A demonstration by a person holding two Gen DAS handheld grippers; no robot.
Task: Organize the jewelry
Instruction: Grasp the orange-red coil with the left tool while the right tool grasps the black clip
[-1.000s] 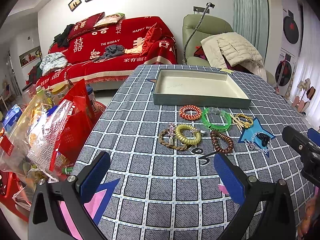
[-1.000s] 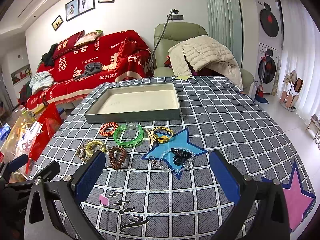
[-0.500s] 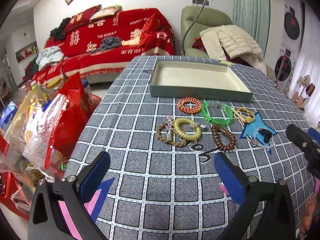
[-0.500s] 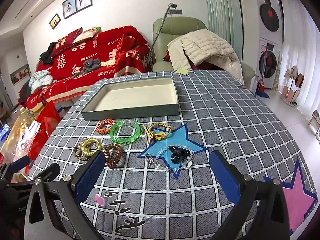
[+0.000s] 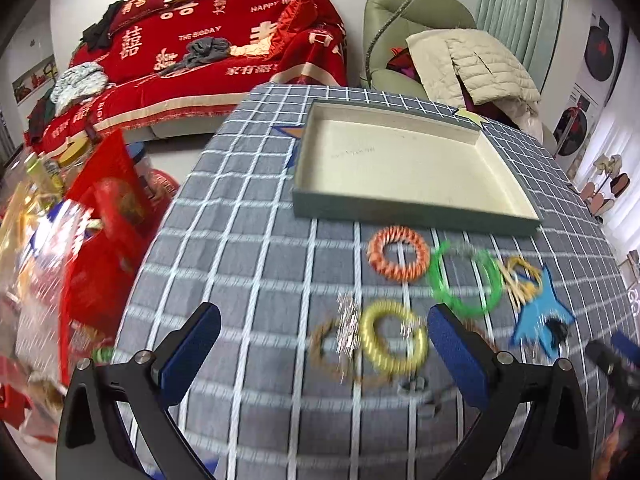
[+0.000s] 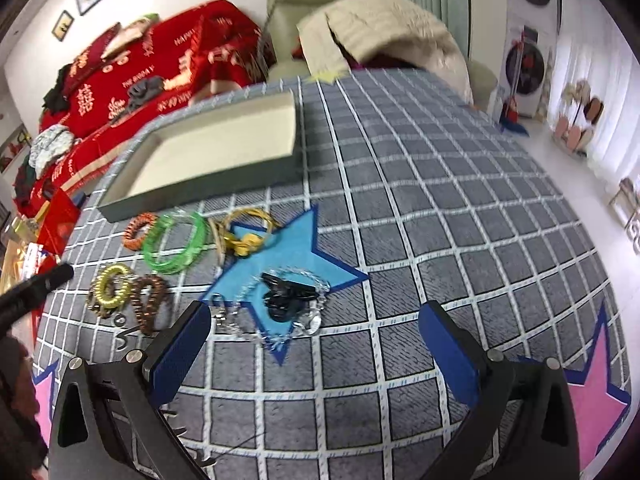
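Both grippers hung over the near part of the table with the grey checked cloth (image 5: 248, 240), and each one was spread wide with nothing between its blue pads. The left gripper (image 5: 324, 350) stood just before the yellow coil ring (image 5: 394, 336). This ring lay touching a brown braided ring (image 5: 326, 350), with a small silver charm (image 5: 348, 322) on top where the two met. The picture was blurred here, so I could not tell finer details.

The right gripper (image 6: 314, 346) was above the blue star patch (image 6: 288, 256) of the cloth. On this star lay a black hair clip (image 6: 286, 296) with a clear bead bracelet (image 6: 280, 304) around it. A dark brown coil tie (image 6: 150, 298) lay to the left of the star.

Farther away, in one row from left to right, lay an orange coil ring (image 5: 398, 253), a green bangle (image 5: 466, 280) and a bundle of yellow bands (image 5: 520, 278). Behind them, at the far side, stood the shallow grey-green tray (image 5: 404, 214) with its cream inside bare. All the jewelry was on the cloth outside the tray.
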